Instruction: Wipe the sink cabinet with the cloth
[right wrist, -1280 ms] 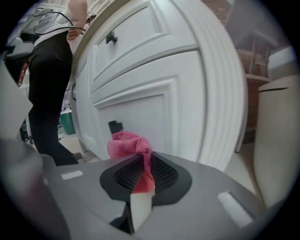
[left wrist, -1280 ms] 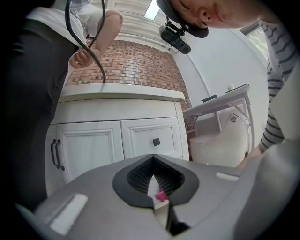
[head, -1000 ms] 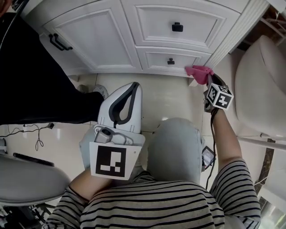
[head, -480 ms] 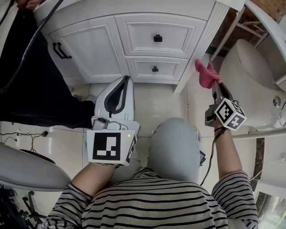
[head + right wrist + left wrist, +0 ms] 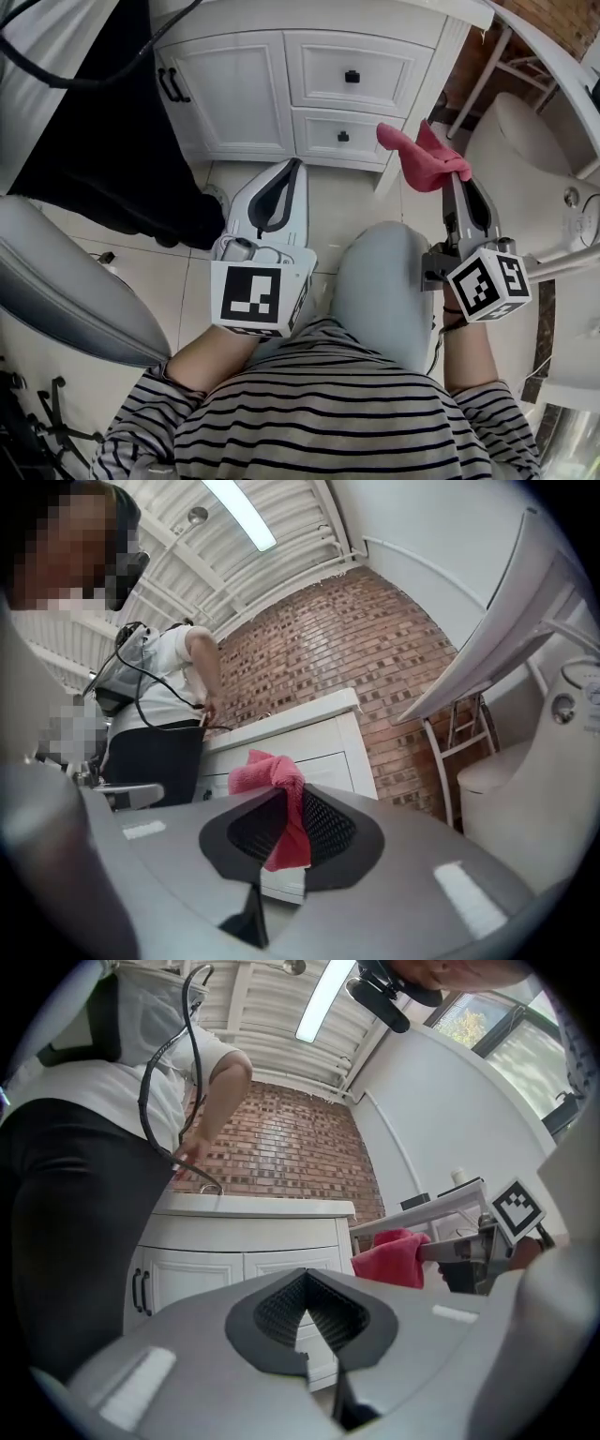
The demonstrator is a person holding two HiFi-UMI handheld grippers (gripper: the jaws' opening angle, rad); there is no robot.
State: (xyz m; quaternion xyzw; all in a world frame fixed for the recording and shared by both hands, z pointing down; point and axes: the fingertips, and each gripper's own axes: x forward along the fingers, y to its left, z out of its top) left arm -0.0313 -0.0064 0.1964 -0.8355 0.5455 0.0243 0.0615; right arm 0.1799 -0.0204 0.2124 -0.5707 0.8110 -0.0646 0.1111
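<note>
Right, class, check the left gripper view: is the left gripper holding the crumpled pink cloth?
No, the left gripper has its jaws closed on nothing, while the crumpled pink cloth hangs pinched in the right gripper.

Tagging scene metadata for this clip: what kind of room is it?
Most likely a bathroom: a white panelled sink cabinet with black handles, a white toilet nearby, and a chrome faucet over the countertop.

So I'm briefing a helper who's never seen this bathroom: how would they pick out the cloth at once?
Find the white sink cabinet with the black handles. Just off its right corner, the right tool is shut on the cloth, a crumpled bunch sticking out past the jaws. Everything round it is white or grey; it alone is pink.
</note>
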